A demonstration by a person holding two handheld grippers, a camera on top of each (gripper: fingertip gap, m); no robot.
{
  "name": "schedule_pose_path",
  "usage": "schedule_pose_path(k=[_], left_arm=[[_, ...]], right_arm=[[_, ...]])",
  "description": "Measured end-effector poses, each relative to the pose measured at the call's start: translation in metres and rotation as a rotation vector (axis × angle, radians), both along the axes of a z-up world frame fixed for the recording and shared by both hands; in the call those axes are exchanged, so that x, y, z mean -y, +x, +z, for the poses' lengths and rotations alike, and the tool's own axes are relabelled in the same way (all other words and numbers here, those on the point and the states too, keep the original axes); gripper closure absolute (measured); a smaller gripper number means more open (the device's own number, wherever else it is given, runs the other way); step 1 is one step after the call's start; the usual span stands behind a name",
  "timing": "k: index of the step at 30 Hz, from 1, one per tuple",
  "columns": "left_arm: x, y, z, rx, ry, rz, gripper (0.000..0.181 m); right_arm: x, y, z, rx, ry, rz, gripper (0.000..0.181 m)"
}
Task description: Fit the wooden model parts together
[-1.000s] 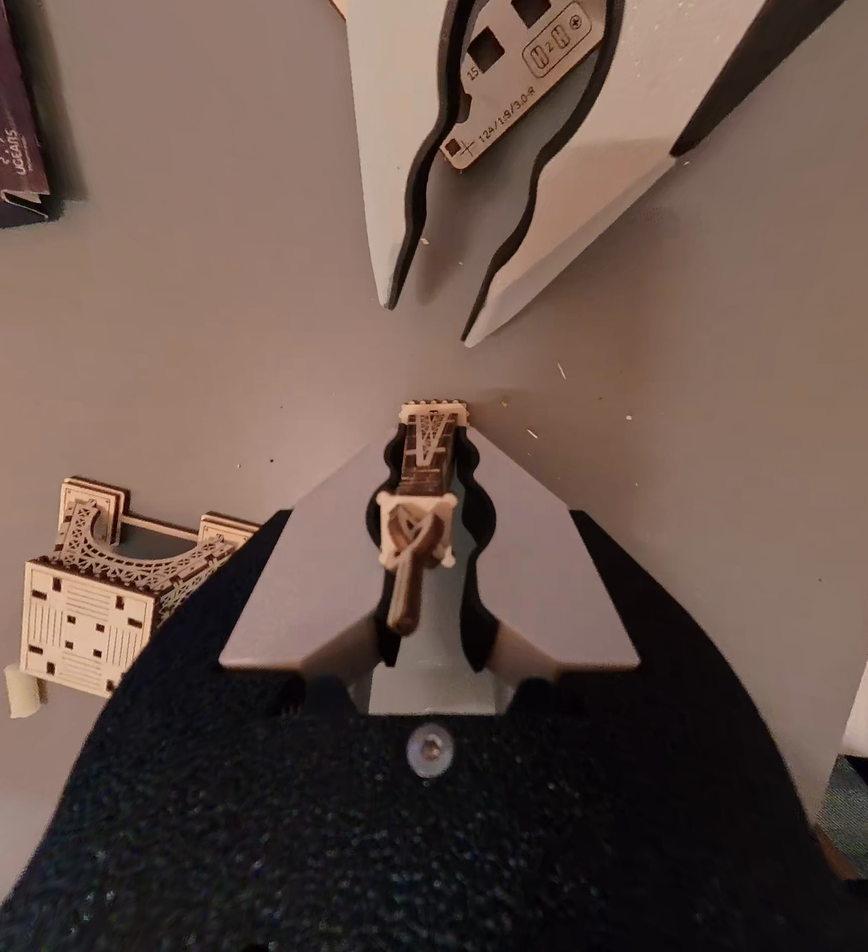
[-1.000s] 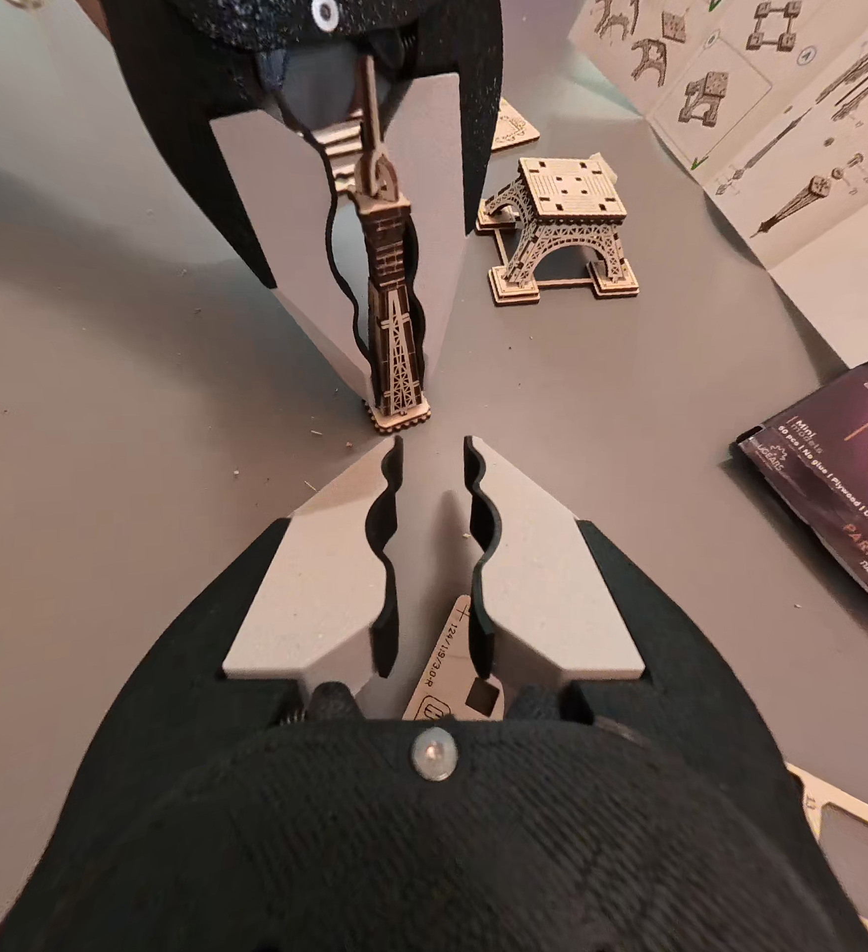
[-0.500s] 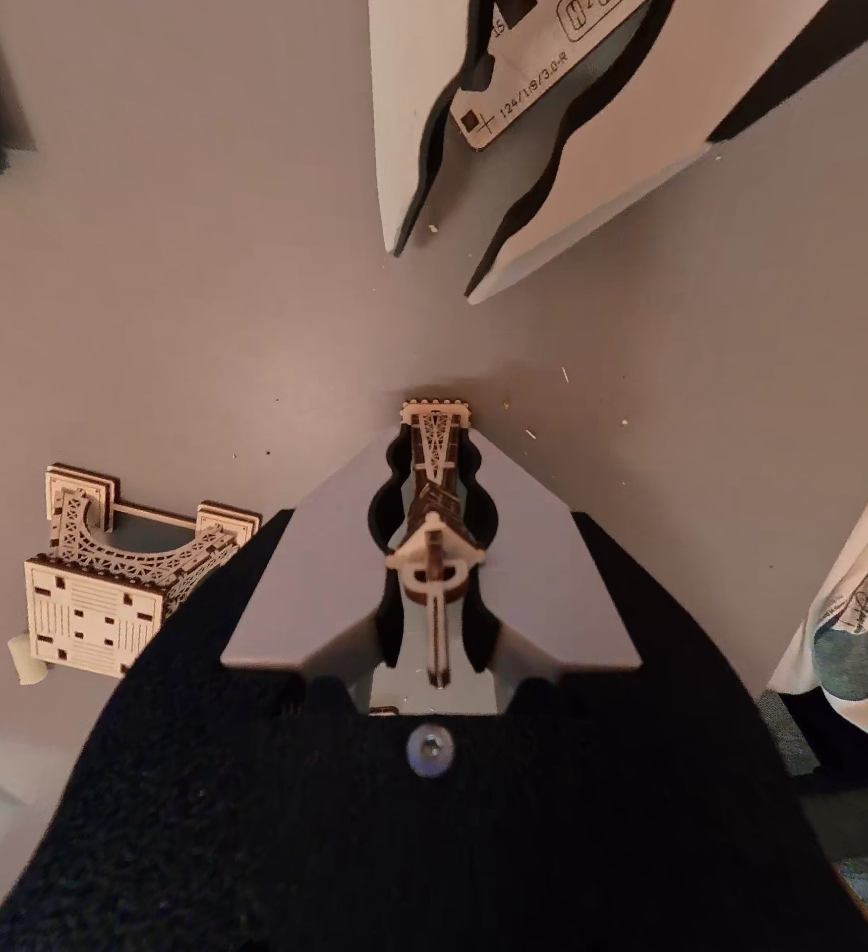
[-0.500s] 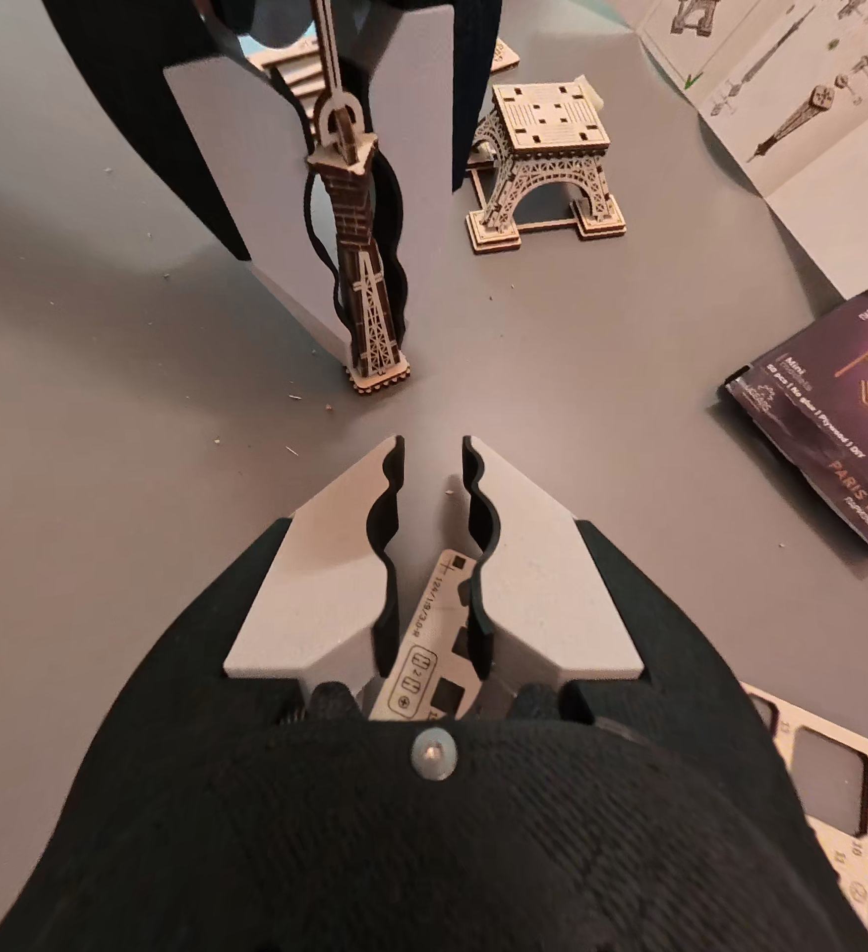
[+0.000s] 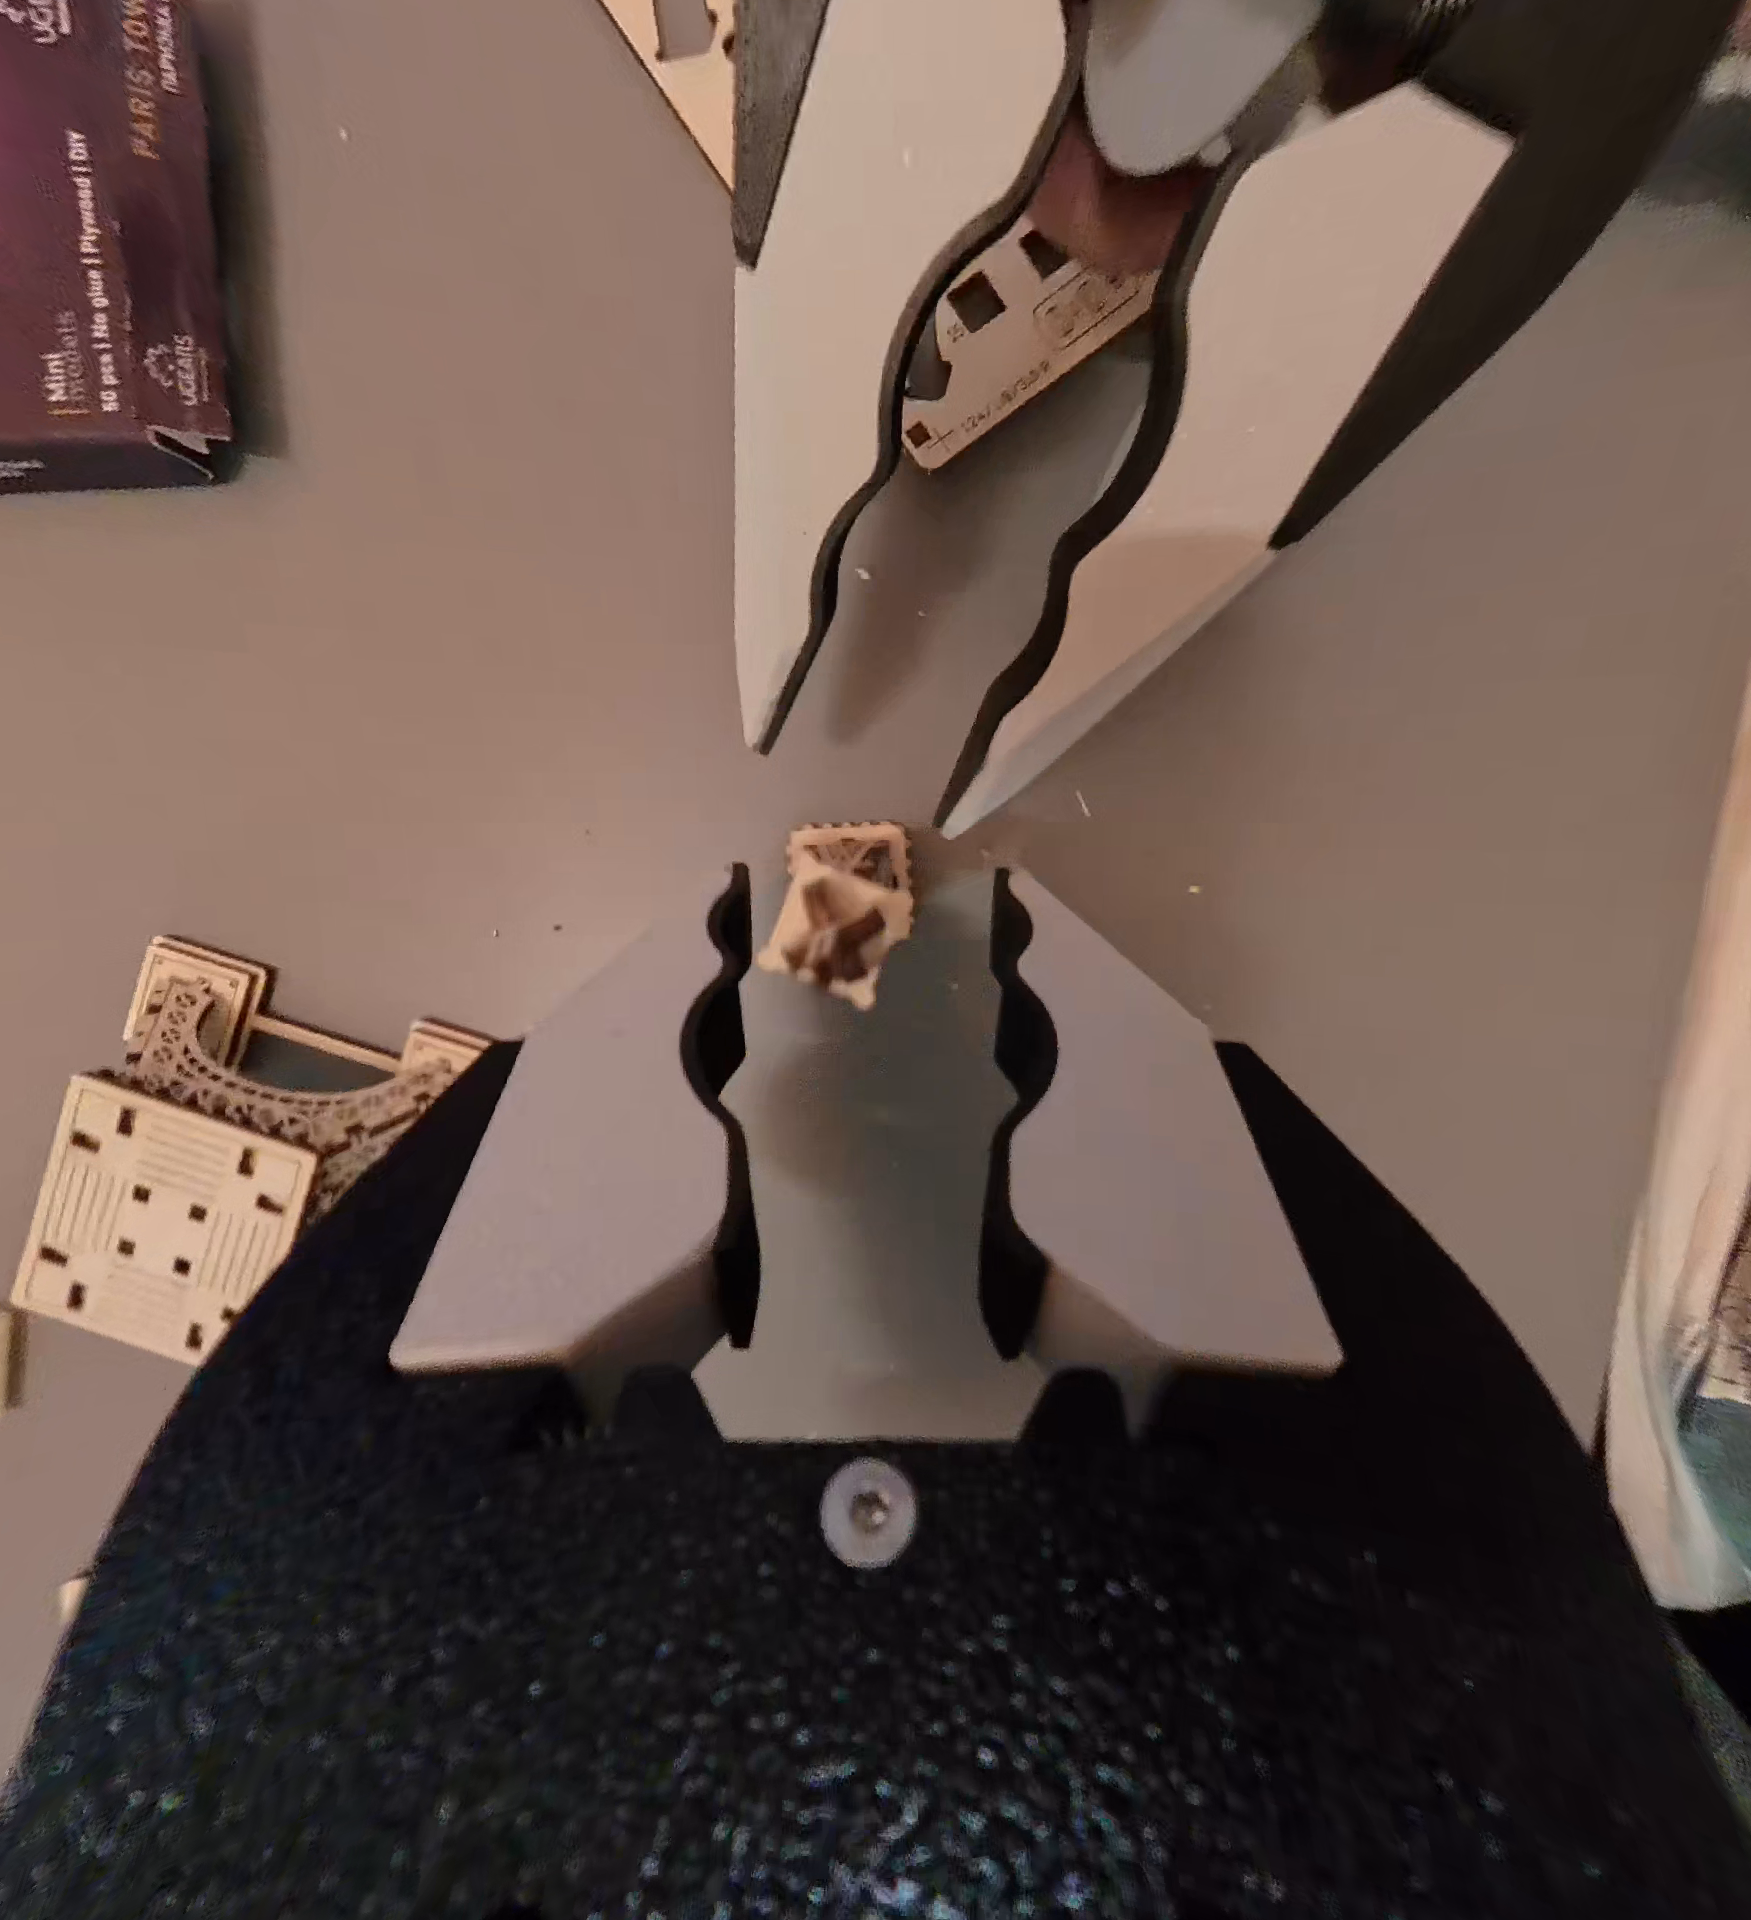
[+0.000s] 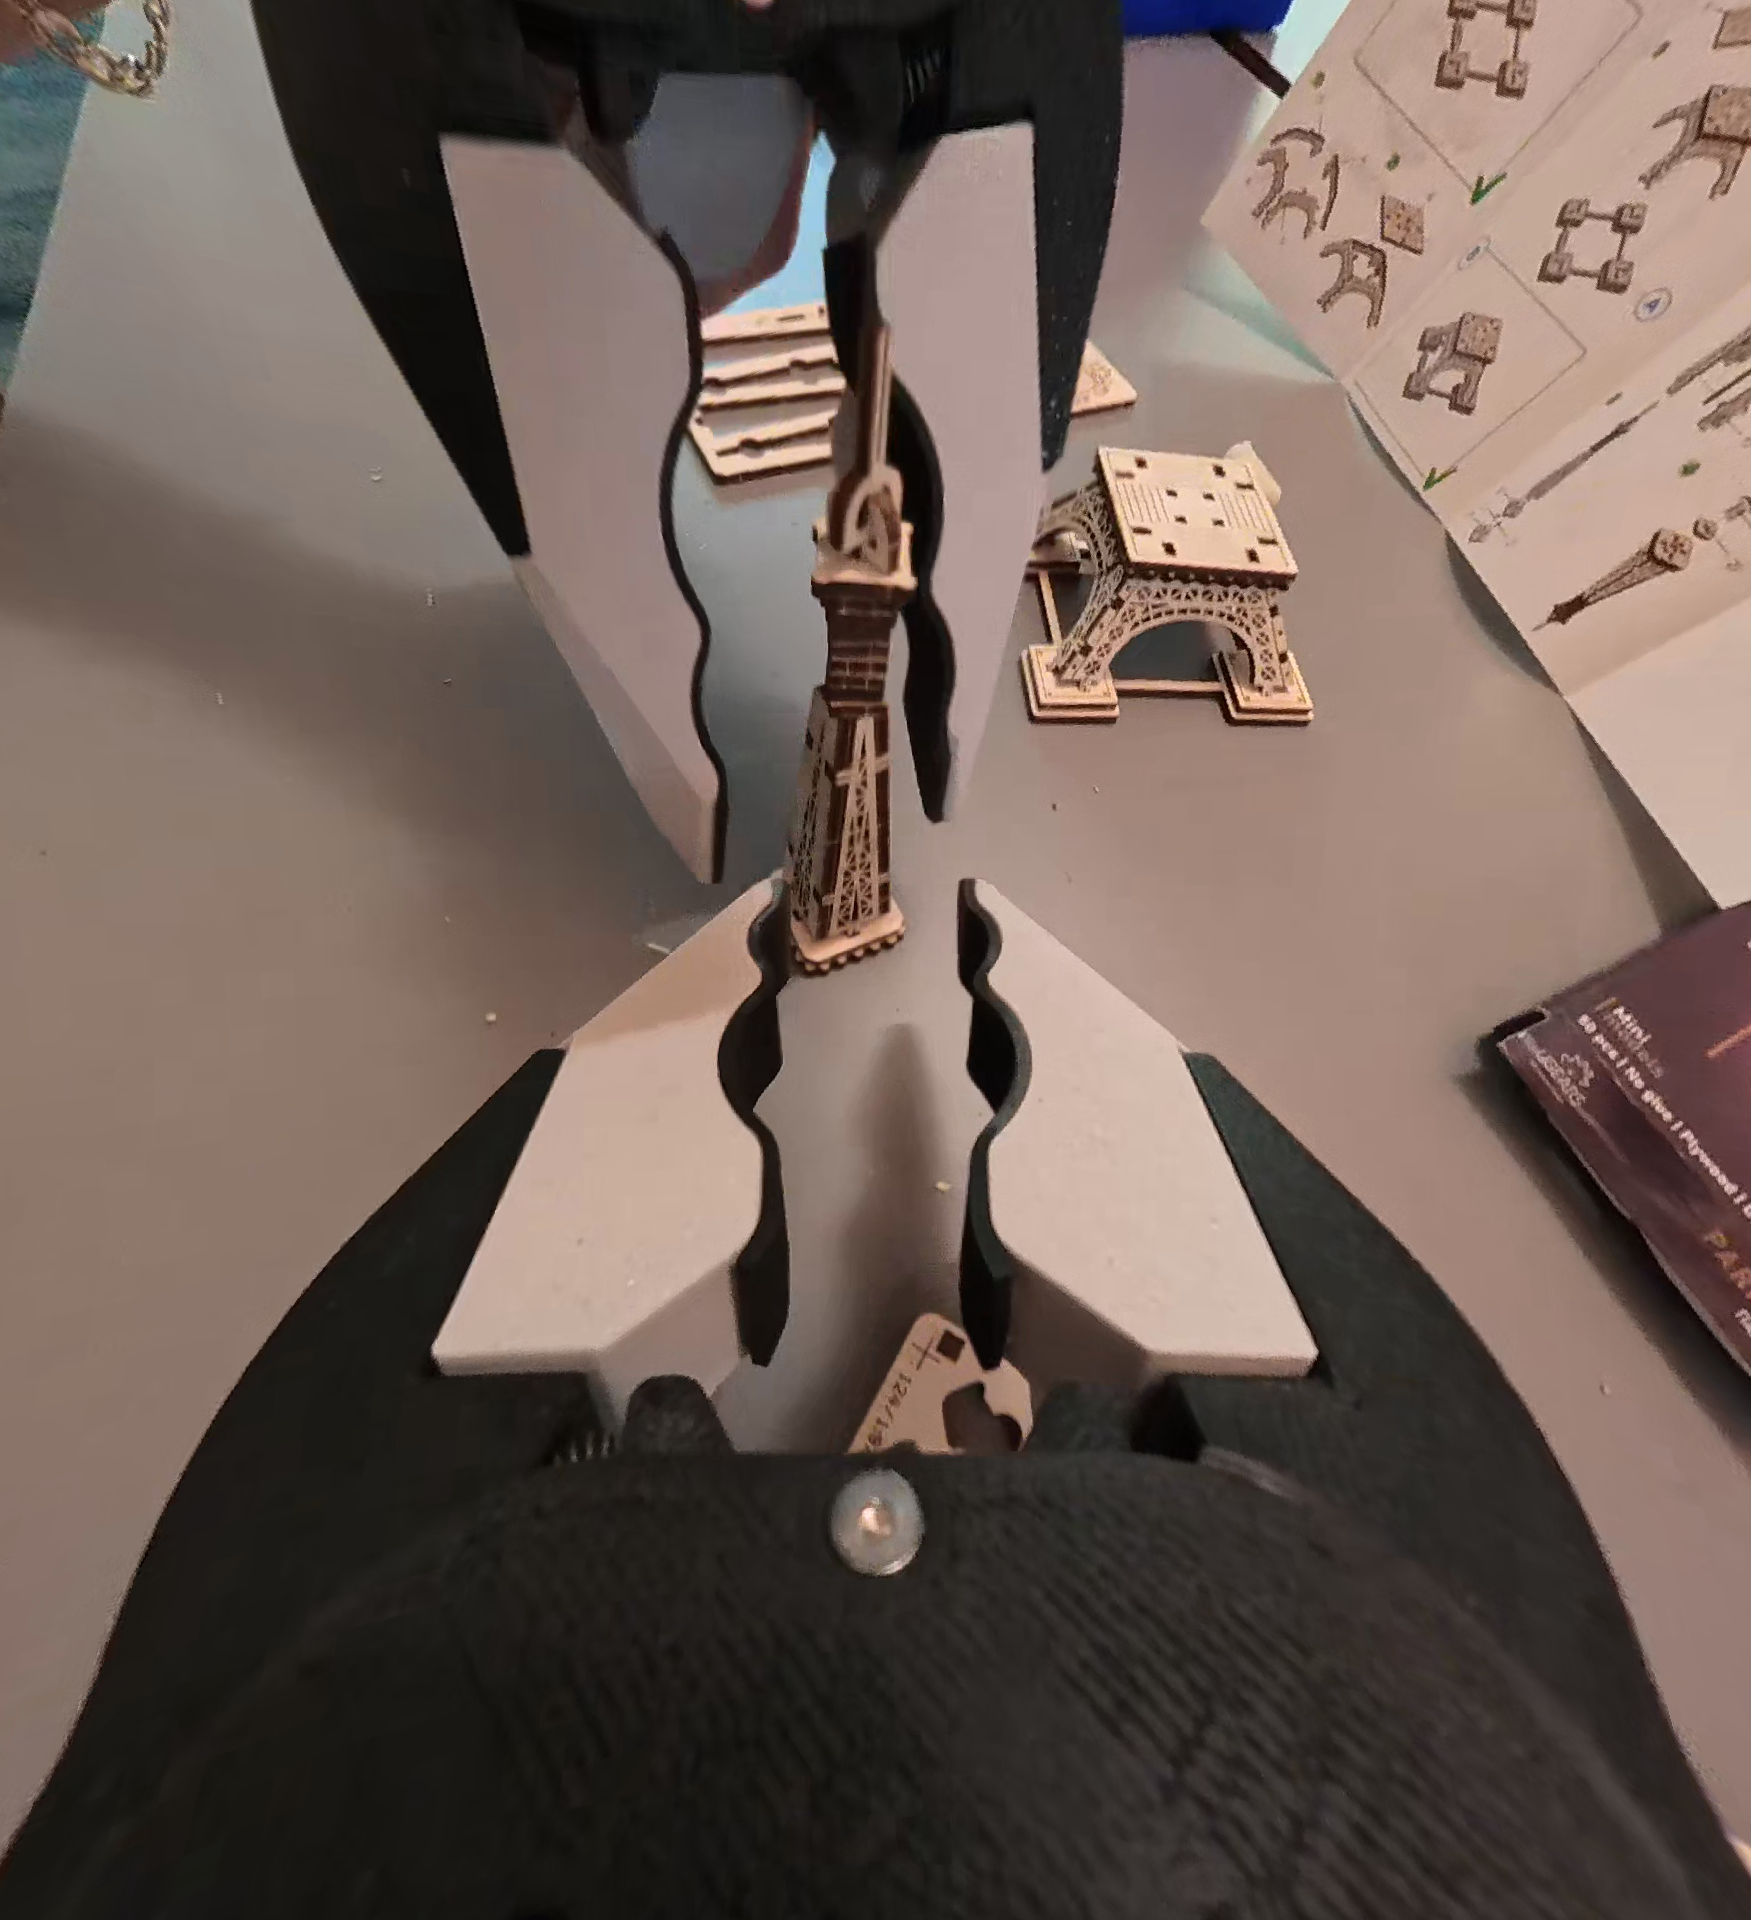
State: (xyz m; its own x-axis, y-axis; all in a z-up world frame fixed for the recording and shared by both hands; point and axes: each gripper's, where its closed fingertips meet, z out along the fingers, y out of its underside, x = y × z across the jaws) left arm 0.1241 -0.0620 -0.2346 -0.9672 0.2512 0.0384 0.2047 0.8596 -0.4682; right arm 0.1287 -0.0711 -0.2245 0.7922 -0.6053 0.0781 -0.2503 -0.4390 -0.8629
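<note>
Left tool (image 5: 869, 873) gapes wide around the free-standing spire (image 6: 845, 748). Right tool (image 6: 869, 894) faces it, spread, empty, on bare grey worktop (image 6: 227, 935).

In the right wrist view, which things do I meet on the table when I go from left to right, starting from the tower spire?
Tower spire → arched tower base → instruction sheet, with the dark purple box below it, nearer the camera.

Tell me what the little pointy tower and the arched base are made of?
The pointy tower looks like thin, unpainted plywood: pale faces, dark brown cut edges, fine lattice holes, probably laser-cut. The arched base looks like the same pale, matte wood, with dark slots in its flat top.
</note>
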Motion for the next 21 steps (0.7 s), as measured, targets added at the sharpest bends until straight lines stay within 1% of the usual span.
schedule_pose_path(k=[4,6,7,10,12,14,17,18,20,21], left_arm=[[-0.013,0.003,0.005,-0.009,-0.029,0.027,0.142],[-0.016,0.001,0.006,-0.007,-0.071,0.023,0.15],[-0.015,0.001,0.008,-0.001,-0.099,0.026,0.15],[-0.013,0.007,0.011,0.056,-0.173,0.065,0.145],[-0.011,0.009,0.017,0.096,-0.231,0.055,0.141],[-0.008,0.011,0.025,0.116,-0.294,0.043,0.134],[-0.003,0.013,0.037,0.1,-0.368,0.027,0.135],[-0.001,0.013,0.04,0.093,-0.388,0.017,0.138],[0.002,0.014,0.044,0.089,-0.412,0.006,0.145],[0.003,0.016,0.046,0.088,-0.418,0.008,0.15]], right_arm=[[-0.008,0.004,0.001,0.024,-0.005,-0.001,0.149],[-0.011,0.006,0.0,0.026,-0.011,0.0,0.147],[-0.012,0.007,-0.002,0.029,-0.016,-0.006,0.146],[-0.013,0.013,-0.005,0.032,-0.033,-0.019,0.149],[-0.016,0.012,-0.008,0.033,-0.054,-0.005,0.15],[-0.017,0.012,-0.011,0.031,-0.074,0.003,0.146],[-0.018,0.015,-0.013,0.039,-0.103,-0.002,0.146],[-0.018,0.016,-0.013,0.049,-0.108,-0.004,0.149],[-0.02,0.017,-0.015,0.042,-0.117,0.001,0.161],[-0.02,0.017,-0.016,0.036,-0.116,0.003,0.162]])
